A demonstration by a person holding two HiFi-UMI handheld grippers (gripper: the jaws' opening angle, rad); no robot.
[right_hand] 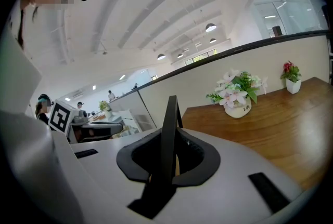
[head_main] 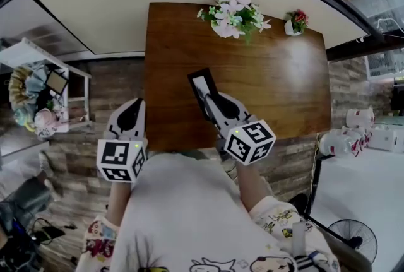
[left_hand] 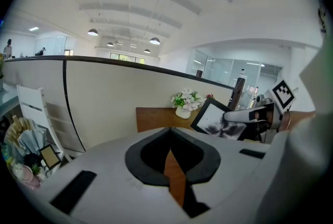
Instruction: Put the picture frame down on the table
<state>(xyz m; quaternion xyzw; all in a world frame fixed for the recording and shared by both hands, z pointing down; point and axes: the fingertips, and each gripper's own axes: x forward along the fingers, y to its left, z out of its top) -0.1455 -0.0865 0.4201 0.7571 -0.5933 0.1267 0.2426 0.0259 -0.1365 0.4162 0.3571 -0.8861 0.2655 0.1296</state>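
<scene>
Presently, the right gripper [head_main: 211,103] was clamped on the picture frame [head_main: 203,84], its jaws closed against the thin black edge so that the frame stood edge-on between them in the right gripper view. This edge grip probably kept the glazed face clear of the pads and left the frame's back free to meet the surface. The frame was held tilted over the near-centre part of the wooden table [head_main: 284,94]. Whether its lower corner touched the top could not be determined. The left gripper [head_main: 130,114] was beside the table's near left corner with its jaws drawn almost together. Only a narrow slit remained between them and they held nothing, so this gripper appeared to have no part in the placing. A pot of white flowers [head_main: 232,15] and a small pot with red flowers [head_main: 295,23] stood along the far edge, well apart from the frame. The surface between the frame and these pots was bare wood, so nothing appeared to obstruct the set-down. A white shelf unit [head_main: 44,62] stood off to the left, away from the table.
</scene>
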